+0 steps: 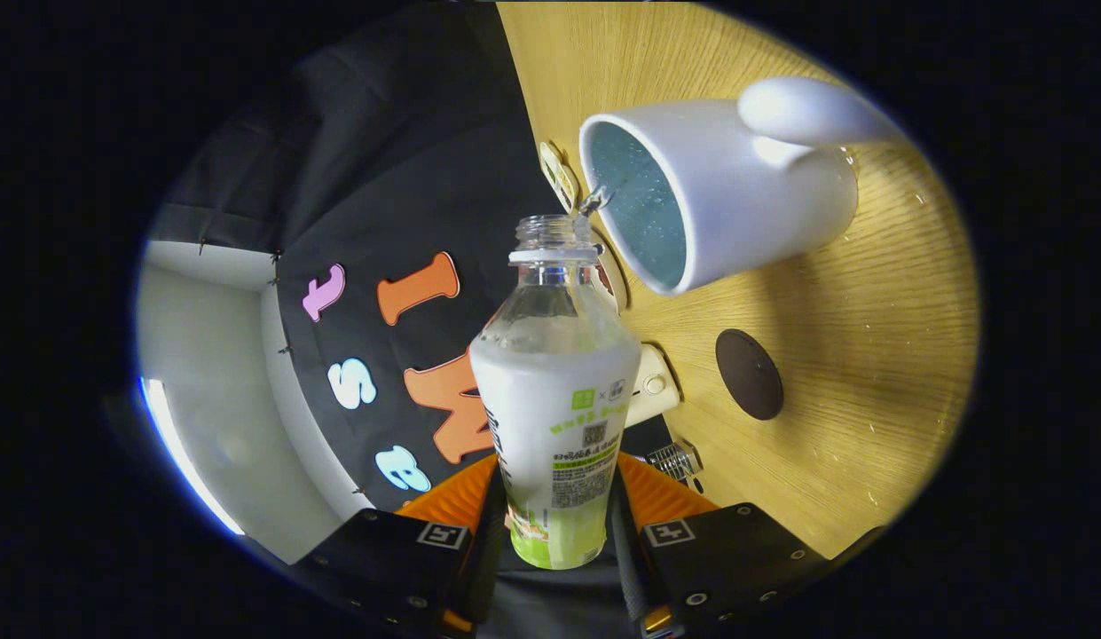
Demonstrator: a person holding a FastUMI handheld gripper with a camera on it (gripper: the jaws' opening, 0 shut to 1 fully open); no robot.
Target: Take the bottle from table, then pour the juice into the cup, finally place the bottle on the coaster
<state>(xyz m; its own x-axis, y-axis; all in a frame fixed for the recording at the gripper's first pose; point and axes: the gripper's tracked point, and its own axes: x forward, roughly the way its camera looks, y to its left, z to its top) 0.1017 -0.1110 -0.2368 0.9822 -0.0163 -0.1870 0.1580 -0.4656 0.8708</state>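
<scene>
Clear plastic bottle sat clamped between your fingers, uncapped mouth tipped at the white cup beyond, apparently dribbling in; the dark coaster lay on the bench nearby.

Bottle: clear plastic, cap off, white and green label around the body, held between the jaws, which press on its lower body from both sides. It is tipped over, neck pointing away from the jaws toward the cup, mouth right at the cup rim. A thin clear stream runs from the mouth into the cup. Cup: white mug with handle, standing on the wooden worktop, bluish inside with liquid in it. Coaster: dark round disc, flat on the worktop, near the cup, bare.
</scene>
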